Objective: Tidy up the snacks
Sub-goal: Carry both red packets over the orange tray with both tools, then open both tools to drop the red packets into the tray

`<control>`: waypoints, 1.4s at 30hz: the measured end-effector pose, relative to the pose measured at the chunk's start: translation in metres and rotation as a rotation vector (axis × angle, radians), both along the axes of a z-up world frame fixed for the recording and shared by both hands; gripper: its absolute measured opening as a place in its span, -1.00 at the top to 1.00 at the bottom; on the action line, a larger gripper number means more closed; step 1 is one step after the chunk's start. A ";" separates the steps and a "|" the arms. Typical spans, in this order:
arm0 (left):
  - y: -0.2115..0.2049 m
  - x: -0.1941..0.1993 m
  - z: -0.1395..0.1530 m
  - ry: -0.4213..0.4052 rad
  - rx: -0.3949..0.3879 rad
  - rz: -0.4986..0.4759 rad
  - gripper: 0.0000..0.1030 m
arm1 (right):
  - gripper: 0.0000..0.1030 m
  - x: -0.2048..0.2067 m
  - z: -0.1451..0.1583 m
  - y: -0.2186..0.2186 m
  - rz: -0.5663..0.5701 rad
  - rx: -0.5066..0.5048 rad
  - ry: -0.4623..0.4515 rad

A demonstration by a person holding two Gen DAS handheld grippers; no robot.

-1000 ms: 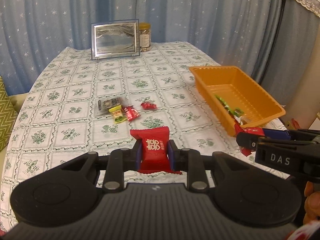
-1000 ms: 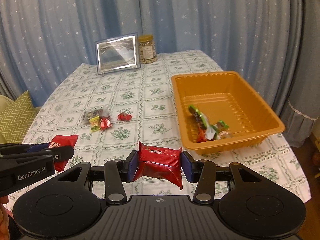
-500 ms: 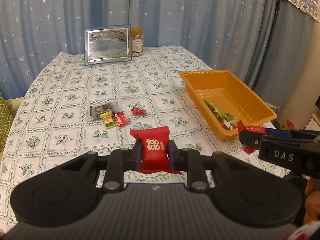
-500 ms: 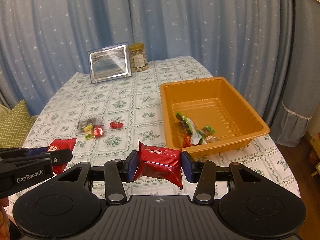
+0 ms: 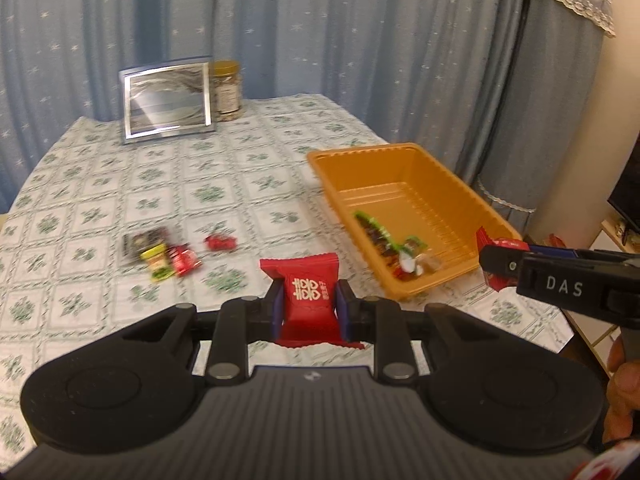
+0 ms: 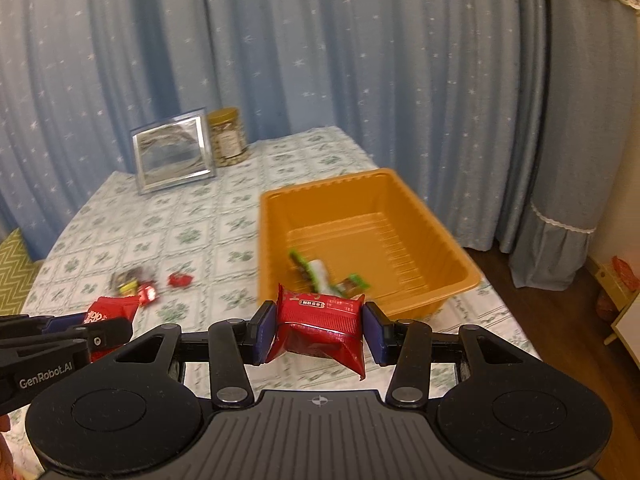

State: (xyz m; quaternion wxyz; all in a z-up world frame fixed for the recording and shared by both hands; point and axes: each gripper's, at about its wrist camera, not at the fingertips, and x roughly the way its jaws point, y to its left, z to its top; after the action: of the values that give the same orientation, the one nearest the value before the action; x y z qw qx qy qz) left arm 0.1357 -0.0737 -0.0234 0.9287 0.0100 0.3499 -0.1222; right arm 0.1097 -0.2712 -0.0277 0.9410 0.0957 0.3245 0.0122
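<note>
My left gripper (image 5: 307,312) is shut on a red candy packet with white characters (image 5: 309,300), held above the table's near edge. My right gripper (image 6: 319,334) is shut on a red foil snack packet (image 6: 320,326), held in front of the near rim of the orange tray (image 6: 400,216). The tray (image 5: 404,168) holds several wrapped snacks (image 5: 394,246). The right gripper also shows at the right of the left wrist view (image 5: 500,266). Loose snacks (image 5: 168,254) and a small red candy (image 5: 220,242) lie on the tablecloth left of the tray.
A silver picture frame (image 5: 167,100) and a glass jar (image 5: 227,90) stand at the table's far edge, before blue star curtains. A green zigzag cushion (image 6: 12,268) is at the left. The table edge drops off right of the tray, with a wooden floor (image 6: 560,320) below.
Both grippers have lifted and pulled back with their packets still held; the table and tray look farther and lower. The view is slightly motion-blurred.
</note>
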 end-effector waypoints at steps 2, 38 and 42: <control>-0.009 0.008 0.001 -0.003 -0.006 -0.014 0.54 | 0.09 0.005 0.000 -0.009 -0.015 -0.002 0.002; -0.109 0.132 -0.037 0.013 0.004 -0.178 0.53 | 0.09 0.102 -0.034 -0.083 -0.101 -0.018 0.036; -0.111 0.141 -0.043 0.009 -0.003 -0.170 0.39 | 0.09 0.104 -0.038 -0.087 -0.110 -0.014 0.045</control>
State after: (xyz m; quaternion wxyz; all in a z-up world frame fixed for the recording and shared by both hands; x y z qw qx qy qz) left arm 0.2764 -0.1850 -0.0668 0.9135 0.0377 0.3518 -0.2010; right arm 0.2142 -0.3578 -0.0662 0.9333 0.1070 0.3399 -0.0437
